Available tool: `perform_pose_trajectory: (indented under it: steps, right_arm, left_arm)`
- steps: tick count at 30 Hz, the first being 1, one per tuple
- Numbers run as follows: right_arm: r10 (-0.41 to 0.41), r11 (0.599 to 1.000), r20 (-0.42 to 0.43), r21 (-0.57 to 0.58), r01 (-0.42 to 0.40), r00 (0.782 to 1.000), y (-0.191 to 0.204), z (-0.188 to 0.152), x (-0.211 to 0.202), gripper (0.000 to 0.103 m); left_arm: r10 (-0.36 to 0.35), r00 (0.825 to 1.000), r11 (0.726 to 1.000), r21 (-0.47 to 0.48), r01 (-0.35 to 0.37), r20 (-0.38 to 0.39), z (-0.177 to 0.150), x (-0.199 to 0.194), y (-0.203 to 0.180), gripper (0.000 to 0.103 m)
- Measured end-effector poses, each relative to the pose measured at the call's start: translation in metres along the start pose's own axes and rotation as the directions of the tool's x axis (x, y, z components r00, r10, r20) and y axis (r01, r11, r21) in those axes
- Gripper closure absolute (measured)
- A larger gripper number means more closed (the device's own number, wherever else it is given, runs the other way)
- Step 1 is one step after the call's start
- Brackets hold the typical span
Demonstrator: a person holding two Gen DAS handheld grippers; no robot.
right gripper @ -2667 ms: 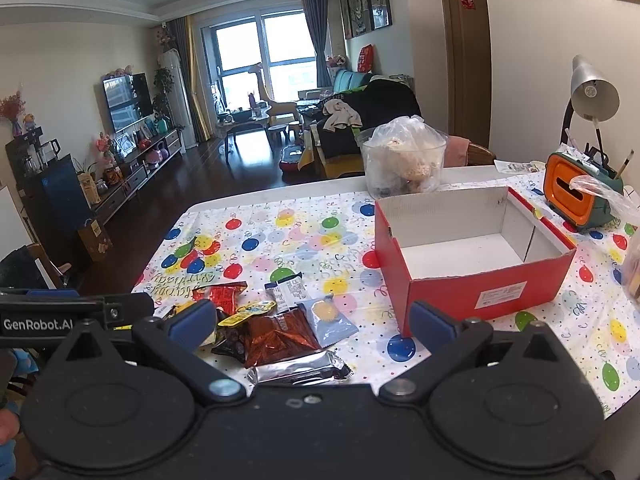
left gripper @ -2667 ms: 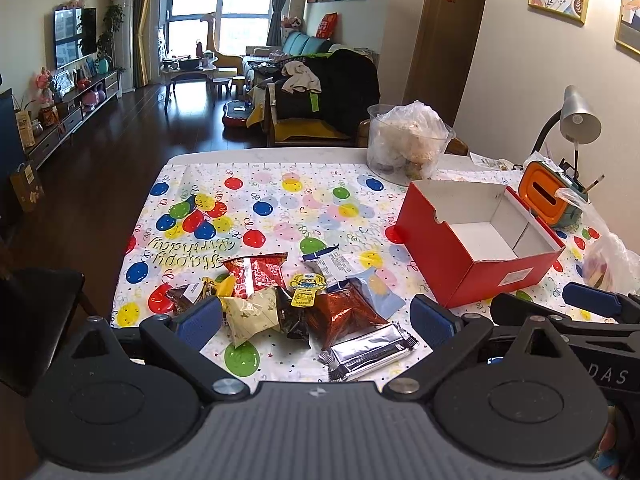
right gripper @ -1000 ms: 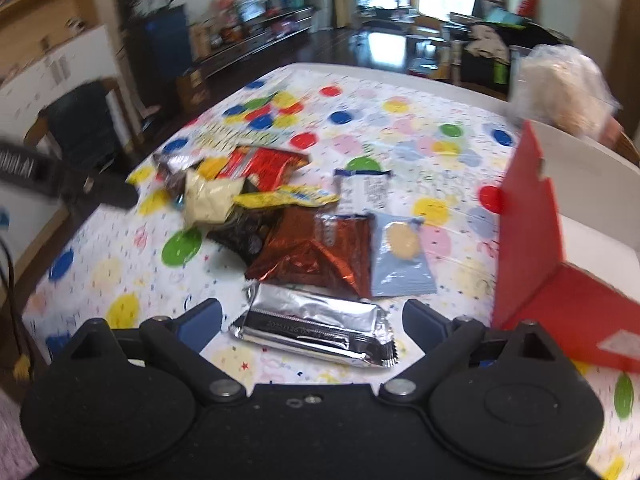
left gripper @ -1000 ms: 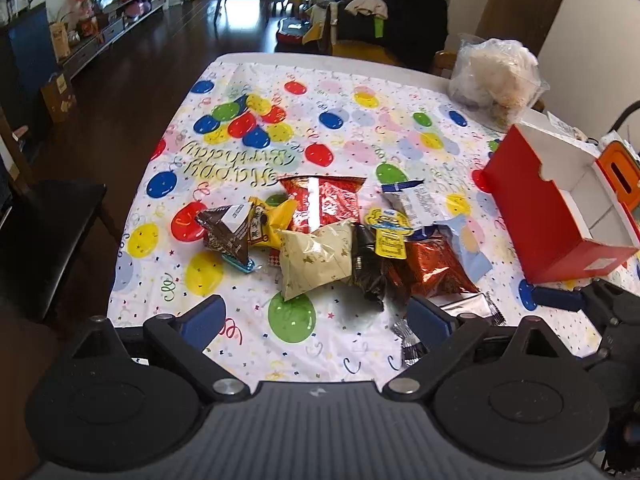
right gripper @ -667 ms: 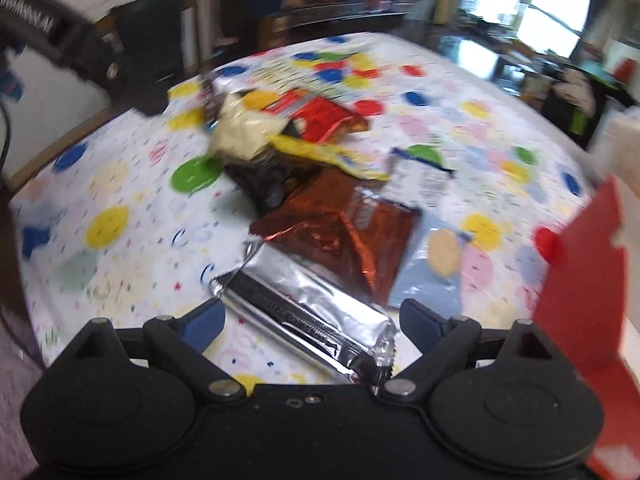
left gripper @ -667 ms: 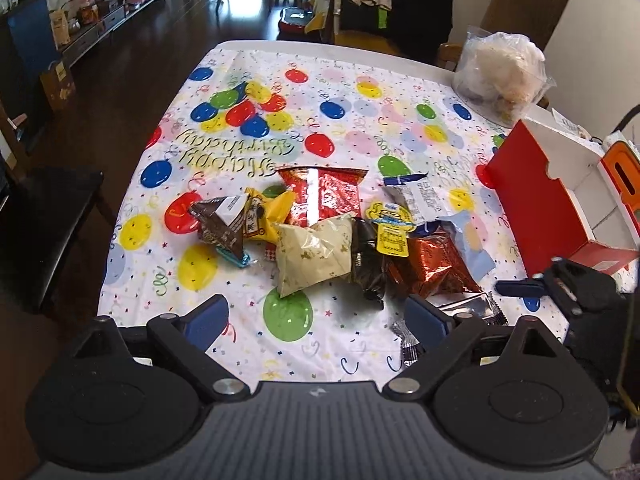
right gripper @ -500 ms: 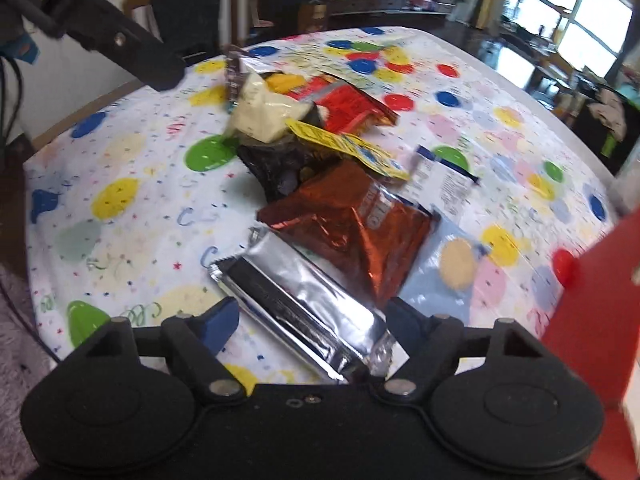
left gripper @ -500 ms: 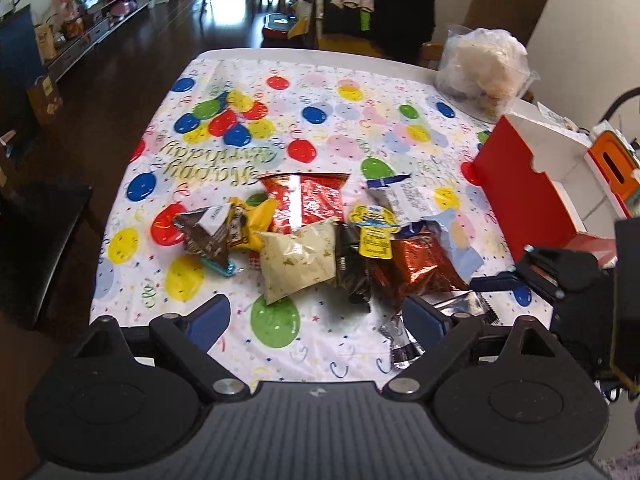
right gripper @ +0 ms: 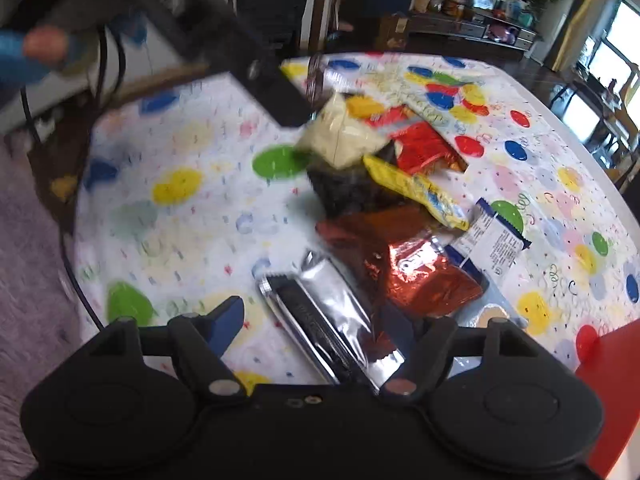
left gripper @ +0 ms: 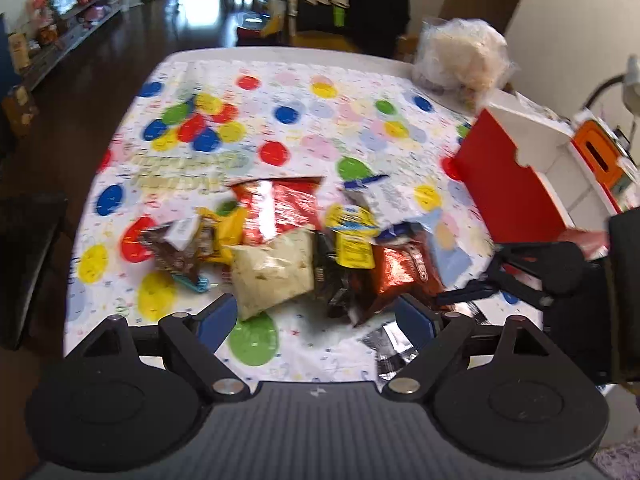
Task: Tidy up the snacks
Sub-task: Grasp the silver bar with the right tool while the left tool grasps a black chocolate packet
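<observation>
A pile of snack packets lies on the balloon-print tablecloth (left gripper: 280, 92): a cream packet (left gripper: 272, 270), a red packet (left gripper: 280, 208), a copper foil packet (left gripper: 400, 272), a yellow packet (left gripper: 352, 240) and a silver foil bar (right gripper: 328, 320). An open red box (left gripper: 520, 184) stands at the right. My left gripper (left gripper: 316, 316) is open above the near edge of the pile. My right gripper (right gripper: 316, 324) is open, low over the table, with the silver bar lying between its fingers. The right gripper also shows in the left wrist view (left gripper: 472, 292).
A clear bag of food (left gripper: 464, 56) stands at the far right corner. An orange device (left gripper: 600, 152) sits behind the red box. A dark chair (right gripper: 280, 4) stands by the table's left side. The person's arm and left tool (right gripper: 224, 36) reach over the table.
My right gripper has swung left and dropped close to the table, bringing the silver bar between its fingers. My left gripper has shifted slightly forward over the pile.
</observation>
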State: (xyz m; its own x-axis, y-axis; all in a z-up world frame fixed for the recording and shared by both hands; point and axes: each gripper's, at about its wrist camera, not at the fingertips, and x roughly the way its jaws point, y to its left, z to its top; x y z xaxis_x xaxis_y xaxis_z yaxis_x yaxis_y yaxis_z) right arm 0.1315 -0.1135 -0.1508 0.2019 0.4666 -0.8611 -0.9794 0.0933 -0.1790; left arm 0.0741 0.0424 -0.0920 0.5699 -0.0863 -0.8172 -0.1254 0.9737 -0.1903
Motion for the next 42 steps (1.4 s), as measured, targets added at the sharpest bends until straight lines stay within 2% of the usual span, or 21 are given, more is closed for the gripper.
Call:
perform_pose_trajectory:
  steps: [2,4,8,11,18,22,25,29,32,37,42]
  right_arm:
    - [-0.004,1.000,0.001,0.005,0.004,1.000,-0.003,0.000,0.003,0.027]
    - [0.016,1.000,0.009,0.023,-0.016,1.000,-0.008,0.001,0.003,0.029]
    - [0.041,0.998,0.006,-0.039,-0.040,0.999,0.000,0.002,-0.002,0.043]
    - [0.044,0.998,-0.004,-0.042,-0.044,0.999,0.002,0.001,0.003,0.044]
    - [0.009,0.999,-0.015,-0.030,-0.010,1.000,-0.009,0.001,0.015,0.044]
    - [0.004,1.000,-0.009,-0.012,-0.004,1.000,-0.009,-0.001,0.017,0.045]
    - [-0.008,1.000,0.000,0.006,0.008,1.000,-0.008,-0.003,0.015,0.049]
    - [-0.037,0.999,0.001,0.008,0.037,0.999,-0.002,-0.005,0.012,0.054]
    - [-0.055,0.998,0.003,0.037,0.055,0.998,0.001,-0.006,0.009,0.059]
    - [-0.084,0.987,0.019,0.142,0.081,0.996,0.004,-0.012,-0.003,0.060]
    - [-0.128,0.957,0.038,0.266,0.114,0.991,0.008,-0.020,-0.020,0.060]
  left_arm:
    - [-0.013,1.000,1.000,0.007,0.013,-0.025,0.001,0.011,-0.003,0.021]
    - [-0.021,0.998,1.000,-0.001,0.021,-0.058,0.004,0.024,-0.002,0.032]
    - [-0.020,0.995,1.000,-0.019,0.018,-0.095,0.007,0.044,0.002,0.035]
    - [-0.031,0.994,0.999,-0.029,0.028,-0.109,0.009,0.053,0.003,0.035]
    - [-0.050,0.988,0.998,-0.035,0.046,-0.148,0.017,0.072,-0.001,0.050]
    - [-0.074,0.980,0.995,-0.085,0.059,-0.184,0.020,0.086,0.006,0.063]
    - [-0.074,0.975,0.991,-0.128,0.048,-0.209,0.020,0.095,0.014,0.069]
    - [-0.096,0.974,0.984,-0.167,0.062,-0.205,0.021,0.096,0.019,0.072]
    - [-0.089,0.976,0.985,-0.162,0.056,-0.201,0.021,0.095,0.017,0.074]
    - [-0.082,0.977,0.986,-0.161,0.051,-0.195,0.019,0.089,0.015,0.077]
    - [-0.088,0.978,0.985,-0.161,0.058,-0.188,0.008,0.075,0.015,0.079]
